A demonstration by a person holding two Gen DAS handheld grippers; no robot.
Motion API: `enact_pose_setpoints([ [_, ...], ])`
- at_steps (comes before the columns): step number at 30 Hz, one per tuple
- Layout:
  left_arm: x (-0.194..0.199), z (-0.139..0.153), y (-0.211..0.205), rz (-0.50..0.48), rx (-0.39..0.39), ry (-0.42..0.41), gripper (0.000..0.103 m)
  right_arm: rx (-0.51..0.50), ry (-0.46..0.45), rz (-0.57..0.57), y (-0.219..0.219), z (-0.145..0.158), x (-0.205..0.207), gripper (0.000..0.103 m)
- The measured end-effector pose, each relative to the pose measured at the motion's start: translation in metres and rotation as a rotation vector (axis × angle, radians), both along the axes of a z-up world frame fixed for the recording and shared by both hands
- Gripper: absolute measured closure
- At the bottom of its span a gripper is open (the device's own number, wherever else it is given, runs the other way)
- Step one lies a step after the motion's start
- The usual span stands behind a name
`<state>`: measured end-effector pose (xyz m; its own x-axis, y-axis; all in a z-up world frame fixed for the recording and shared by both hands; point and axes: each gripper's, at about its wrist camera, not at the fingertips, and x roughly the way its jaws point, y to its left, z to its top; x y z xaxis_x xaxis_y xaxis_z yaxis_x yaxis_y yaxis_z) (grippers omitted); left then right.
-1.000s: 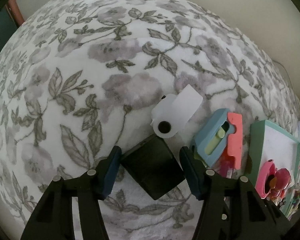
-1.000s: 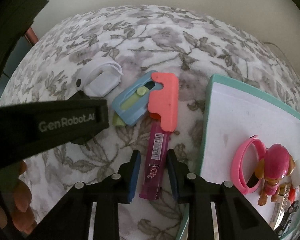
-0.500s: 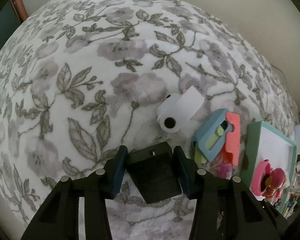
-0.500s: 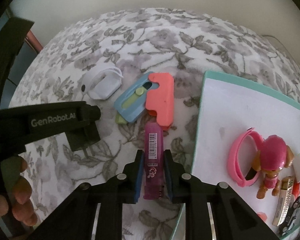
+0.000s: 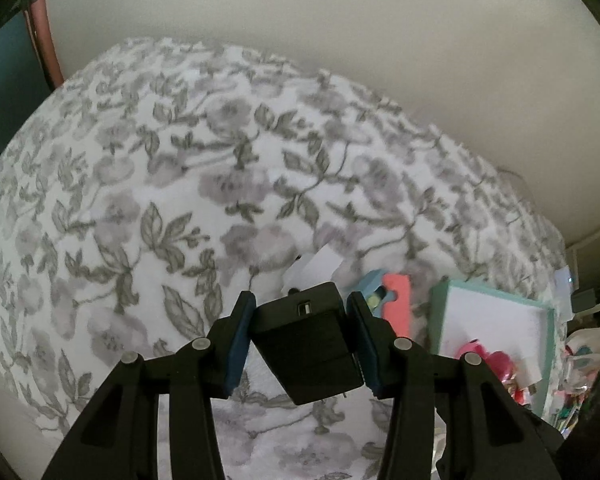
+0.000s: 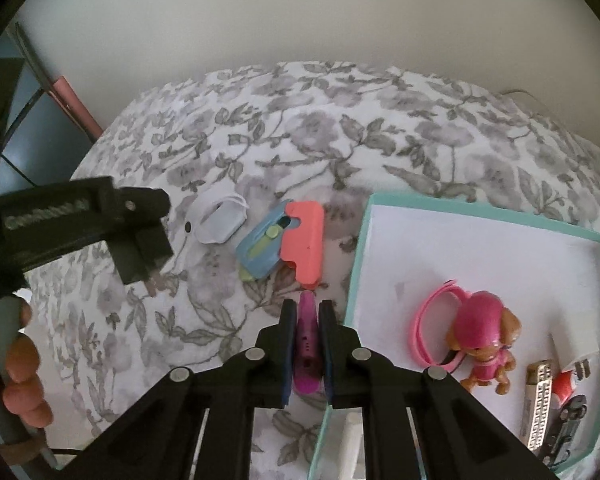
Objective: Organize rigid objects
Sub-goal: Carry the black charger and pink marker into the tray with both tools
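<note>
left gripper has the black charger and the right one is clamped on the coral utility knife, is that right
Not quite. The left gripper does hold the black charger, but the right gripper is clamped on the purple lighter. The right wrist view shows the coral utility knife lying on the floral blanket.

Both wrist views look steeply down, sharing the floral bedspread (image 5: 180, 184).
</note>
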<state>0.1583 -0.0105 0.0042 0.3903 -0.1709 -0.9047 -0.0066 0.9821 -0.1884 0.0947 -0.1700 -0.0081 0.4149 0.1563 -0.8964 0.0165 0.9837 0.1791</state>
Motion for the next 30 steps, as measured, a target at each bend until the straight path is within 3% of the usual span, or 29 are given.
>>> enact_pose_setpoints([
  [7,-0.002,0.025,-0.012,-0.017,-0.019,-0.066,0.054,-0.006,-0.079,-0.066,-0.028,0.030,-0.008,0.091],
  [12,-0.006,0.033,-0.031,-0.050,-0.012,-0.088,0.054,-0.036,-0.088,-0.138,-0.060,0.034,-0.014,0.091],
  [23,-0.020,0.018,-0.110,-0.210,0.035,-0.050,0.054,-0.024,-0.076,-0.302,-0.128,0.032,-0.034,0.091],
  [30,-0.033,-0.009,-0.162,-0.322,0.087,0.001,0.054,-0.055,-0.030,-0.346,-0.150,0.018,-0.041,0.091],
])
